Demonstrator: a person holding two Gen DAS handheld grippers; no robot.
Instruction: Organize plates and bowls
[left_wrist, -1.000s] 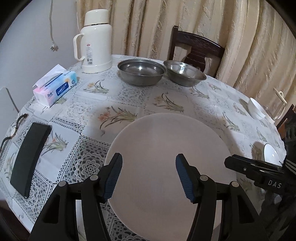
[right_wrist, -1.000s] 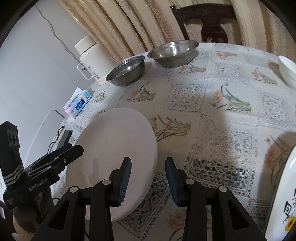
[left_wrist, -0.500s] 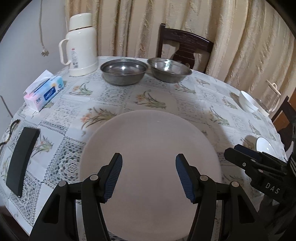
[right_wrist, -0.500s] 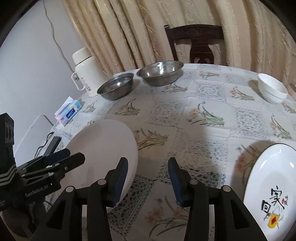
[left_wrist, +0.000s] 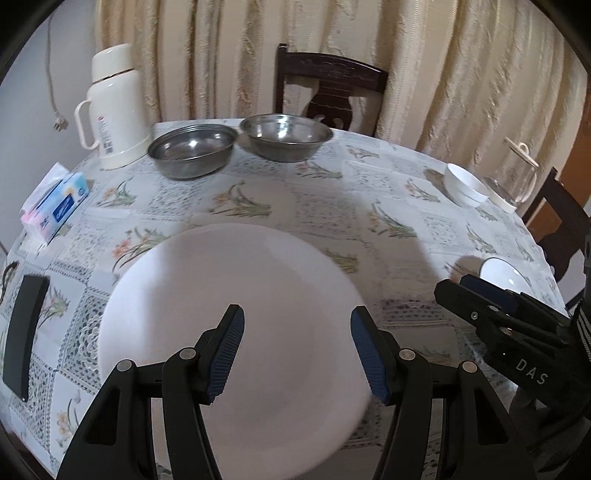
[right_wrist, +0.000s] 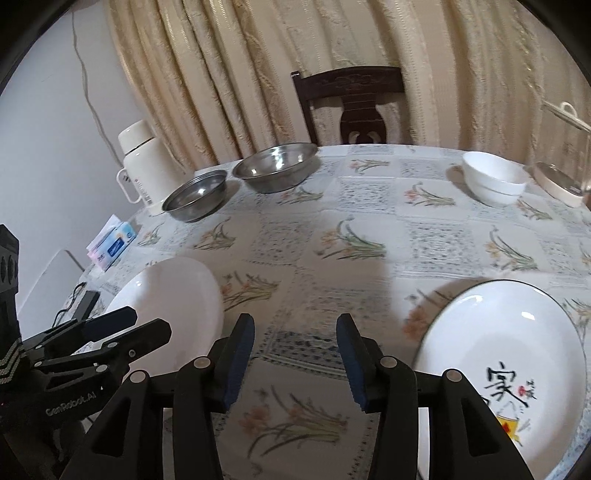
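Left tool (left_wrist: 297, 349) spread wide above white plate (left_wrist: 229, 295), seemingly untouching, right tool (right_wrist: 295, 356) apart, empty

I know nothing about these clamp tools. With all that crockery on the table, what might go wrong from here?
The plain white plate lies close to the table's near edge, so a clumsy nudge from the open left gripper might slide it off. The decorated plate also sits near the edge, beside the open right gripper. Both are smooth and shallow, so the fingers may slip when pinching a rim.
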